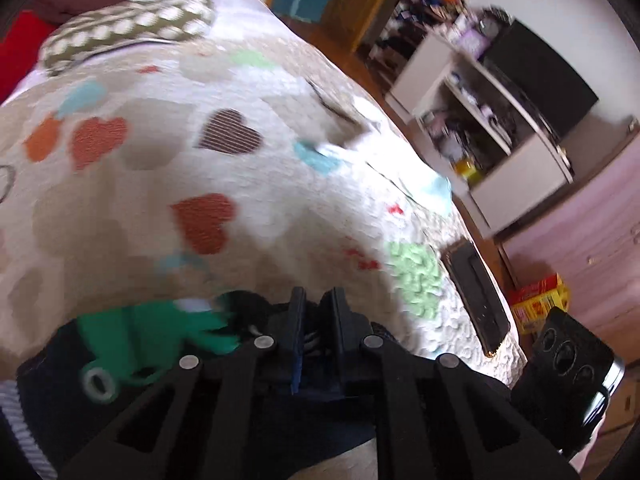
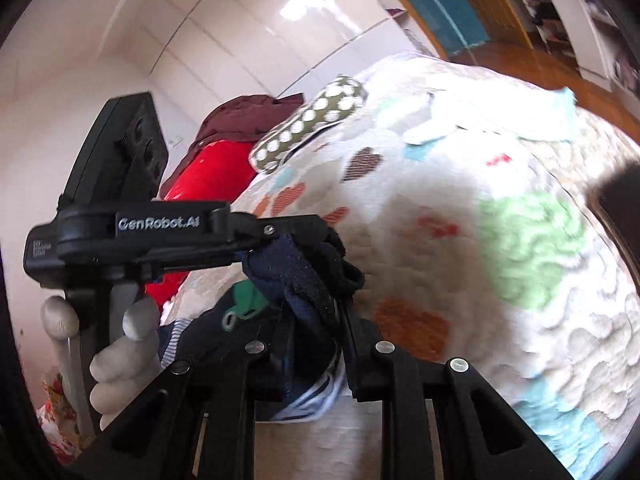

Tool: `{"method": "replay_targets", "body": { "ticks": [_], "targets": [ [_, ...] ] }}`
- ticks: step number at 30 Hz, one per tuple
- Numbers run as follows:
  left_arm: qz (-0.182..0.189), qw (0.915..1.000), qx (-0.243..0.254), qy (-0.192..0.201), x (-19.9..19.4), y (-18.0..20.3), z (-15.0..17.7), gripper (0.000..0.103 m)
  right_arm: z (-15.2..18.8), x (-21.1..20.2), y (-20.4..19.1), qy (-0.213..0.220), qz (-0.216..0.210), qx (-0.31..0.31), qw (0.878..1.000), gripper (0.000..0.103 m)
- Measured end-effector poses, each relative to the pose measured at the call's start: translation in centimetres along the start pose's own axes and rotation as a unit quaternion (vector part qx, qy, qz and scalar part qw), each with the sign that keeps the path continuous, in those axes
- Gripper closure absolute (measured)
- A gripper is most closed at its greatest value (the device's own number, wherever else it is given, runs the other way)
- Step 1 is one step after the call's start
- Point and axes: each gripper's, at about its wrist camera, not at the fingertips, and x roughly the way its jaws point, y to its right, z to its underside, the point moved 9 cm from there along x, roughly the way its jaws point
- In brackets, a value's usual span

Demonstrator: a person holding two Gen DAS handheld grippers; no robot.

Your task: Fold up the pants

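Left wrist view: the left gripper (image 1: 318, 316) has its jaws narrowed onto a fold of the dark navy pants (image 1: 132, 344), bunched at the near edge of the heart-patterned quilt (image 1: 168, 152); the crumpled cloth shows no clear long axis.

Right wrist view: the right gripper (image 2: 316, 312) clamps the same pants (image 2: 296, 276), with the left gripper (image 2: 276, 236) pinching them just beside it, gloved hand (image 2: 120, 344) visible.
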Motion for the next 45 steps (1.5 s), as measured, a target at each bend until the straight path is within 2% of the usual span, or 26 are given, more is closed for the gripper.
{"method": "replay_targets", "body": {
  "ticks": [4,6,7,8,9,11,13,16,17,18,20,25,27,30,33,36,37,41,43,45],
  "targets": [
    [-0.018,0.9967,-0.07,0.037,-3.6,-5.3,2.0,0.091,1.6,3.3,-4.3,-0.047,-0.013,-0.057,0.997,0.076],
    [-0.015,0.9928,-0.109,0.047,-5.4,-7.7,3.9,0.09,3.8,5.2,-5.8,-0.091,-0.027,-0.073,0.993,0.061],
    [-0.016,0.991,-0.122,0.054,-6.2,-8.3,5.0,0.089,5.2,6.1,-6.4,-0.115,-0.033,-0.077,0.99,0.06],
    [-0.018,0.9885,-0.137,0.063,-7.6,-9.3,6.5,0.084,6.1,6.4,-6.9,-0.128,-0.033,-0.08,0.988,0.06],
    [-0.022,0.9865,-0.146,0.071,-8.6,-9.8,7.7,0.076,6.6,6.3,-7.4,-0.13,-0.028,-0.085,0.987,0.06],
    [-0.037,0.9818,-0.164,0.088,-10.6,-11.0,10.0,0.066,6.8,5.1,-7.9,-0.125,-0.027,-0.094,0.987,0.059],
    [-0.052,0.9763,-0.181,0.106,-12.7,-12.0,12.4,0.064,6.9,3.3,-8.0,-0.117,-0.036,-0.084,0.989,0.059],
    [-0.065,0.9684,-0.208,0.121,-14.6,-13.3,14.8,0.058,4.9,0.4,-7.5,-0.077,-0.008,-0.076,0.994,0.059],
    [-0.069,0.966,-0.216,0.124,-14.9,-13.6,15.4,0.057,4.0,-0.4,-7.2,-0.068,0.01,-0.071,0.995,0.062],
    [-0.073,0.9641,-0.221,0.127,-15.3,-13.9,16.0,0.056,3.3,-0.7,-7.0,-0.066,0.021,-0.068,0.995,0.074],
    [-0.082,0.961,-0.228,0.133,-15.8,-14.6,16.7,0.055,2.0,-0.2,-6.6,-0.07,0.04,-0.064,0.995,0.088],
    [-0.132,0.9497,-0.246,0.142,-15.9,-17.3,18.1,0.055,1.1,4.4,-5.9,-0.094,0.083,-0.083,0.989,0.09],
    [-0.132,0.9447,-0.261,0.148,-16.3,-18.5,18.9,0.055,2.6,5.9,-6.4,-0.121,0.082,-0.099,0.984,0.09],
    [-0.138,0.9355,-0.289,0.149,-16.1,-21.0,19.8,0.054,4.8,9.5,-6.1,-0.169,0.103,-0.115,0.973,0.09],
    [-0.128,0.9259,-0.324,0.147,-14.7,-23.6,20.1,0.054,4.7,10.0,-5.9,-0.168,0.112,-0.121,0.972,0.09],
    [-0.098,0.9157,-0.37,0.122,-12.3,-25.8,20.7,0.054,4.1,9.8,-5.5,-0.179,0.115,-0.111,0.971,0.089],
    [-0.093,0.9147,-0.373,0.124,-12.3,-26.0,20.6,0.054,3.9,9.4,-5.4,-0.182,0.119,-0.114,0.969,0.089],
    [-0.082,0.921,-0.357,0.133,-13.5,-24.9,20.7,0.054,3.1,7.3,-7.8,-0.166,0.141,-0.151,0.964,0.088],
    [-0.062,0.918,-0.363,0.146,-14.6,-24.6,21.3,0.054,2.3,6.3,-9.7,-0.154,0.135,-0.171,0.964,0.083],
    [-0.067,0.9125,-0.369,0.163,-16.2,-24.7,22.2,0.054,1.8,5.6,-12.1,-0.143,0.122,-0.193,0.963,0.066]
  ]
}}
